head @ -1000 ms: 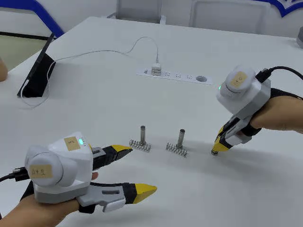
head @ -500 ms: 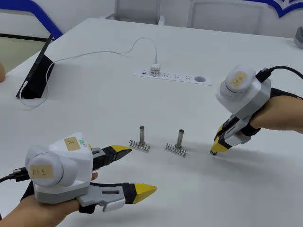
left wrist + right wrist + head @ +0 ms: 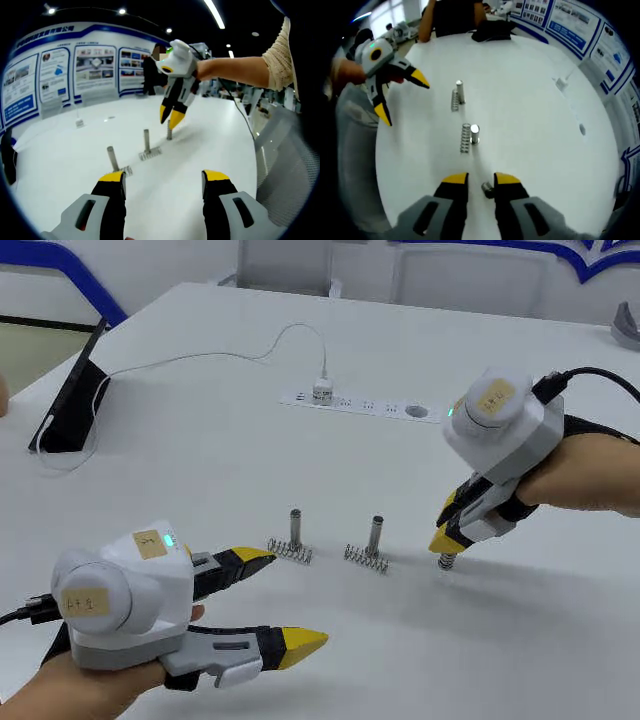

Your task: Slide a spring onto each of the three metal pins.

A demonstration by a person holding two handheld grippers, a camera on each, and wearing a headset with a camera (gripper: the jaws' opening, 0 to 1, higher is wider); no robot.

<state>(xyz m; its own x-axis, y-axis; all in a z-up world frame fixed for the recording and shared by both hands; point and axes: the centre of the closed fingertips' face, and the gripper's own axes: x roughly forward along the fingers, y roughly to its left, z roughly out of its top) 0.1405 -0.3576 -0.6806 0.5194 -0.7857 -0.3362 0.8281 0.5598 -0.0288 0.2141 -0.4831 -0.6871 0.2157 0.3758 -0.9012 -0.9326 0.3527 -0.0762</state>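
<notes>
Right hand-held gripper [image 3: 445, 538] released, left hand-held gripper [image 3: 293, 598] released, three pins [image 3: 295, 523], three springs [image 3: 291, 551], two loose

On the table [image 3: 180, 460] in front of you, three pins stand in a left-to-right row. The left pin [image 3: 296, 523] and middle pin [image 3: 375, 532] each have a spring [image 3: 290, 551] lying just near of them. The right pin [image 3: 446, 561] sits under your right gripper [image 3: 447, 538]. Your left gripper [image 3: 288, 597] is near-left of the row, and the power strip [image 3: 360, 405] lies far behind it.
</notes>
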